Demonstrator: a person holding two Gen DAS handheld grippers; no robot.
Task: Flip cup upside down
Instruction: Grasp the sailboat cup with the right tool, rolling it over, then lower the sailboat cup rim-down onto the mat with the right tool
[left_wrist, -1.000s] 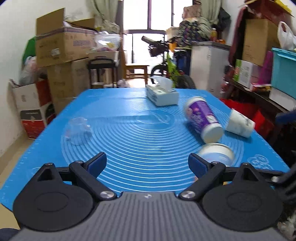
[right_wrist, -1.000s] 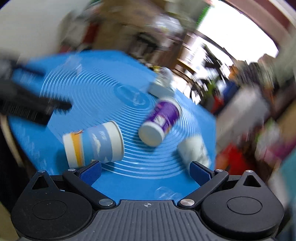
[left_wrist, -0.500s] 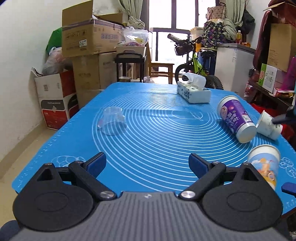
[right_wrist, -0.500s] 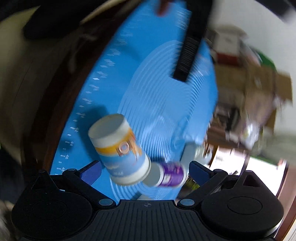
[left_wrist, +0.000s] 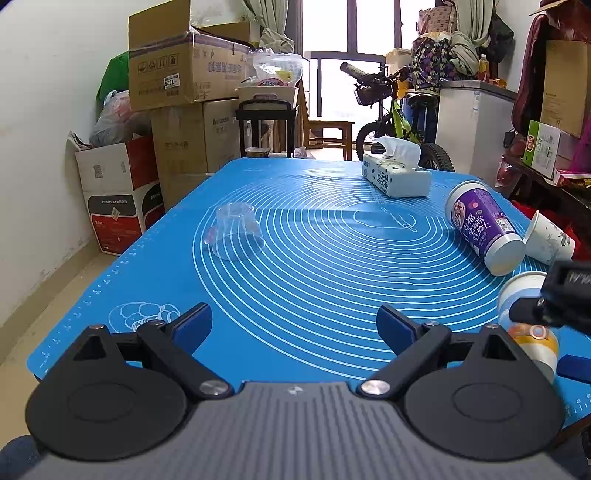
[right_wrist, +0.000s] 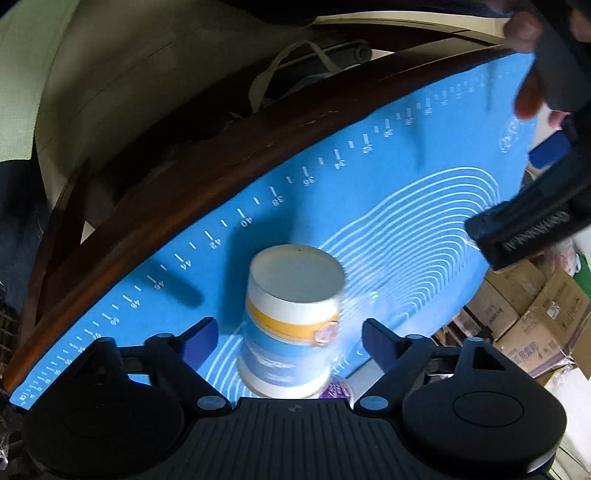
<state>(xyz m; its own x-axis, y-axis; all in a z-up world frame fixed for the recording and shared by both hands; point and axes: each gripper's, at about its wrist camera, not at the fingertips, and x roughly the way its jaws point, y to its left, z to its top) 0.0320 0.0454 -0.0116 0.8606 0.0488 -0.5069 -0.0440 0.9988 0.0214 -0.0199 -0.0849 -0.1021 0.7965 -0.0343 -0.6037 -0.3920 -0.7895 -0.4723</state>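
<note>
A paper cup with blue, white and orange bands stands upside down on the blue mat, flat white base up. It sits between the open fingers of my right gripper, which do not touch it. In the left wrist view the same cup is at the right edge, partly hidden by the right gripper body. My left gripper is open and empty above the mat's near edge.
A clear plastic cup stands upside down at the left. A purple cup and a white paper cup lie on their sides at the right. A tissue box stands at the back. The brown table edge runs close to the banded cup.
The right gripper has swung round over the banded cup, which went from lying on its side to standing base up. The left gripper has pulled back and turned slightly left.
</note>
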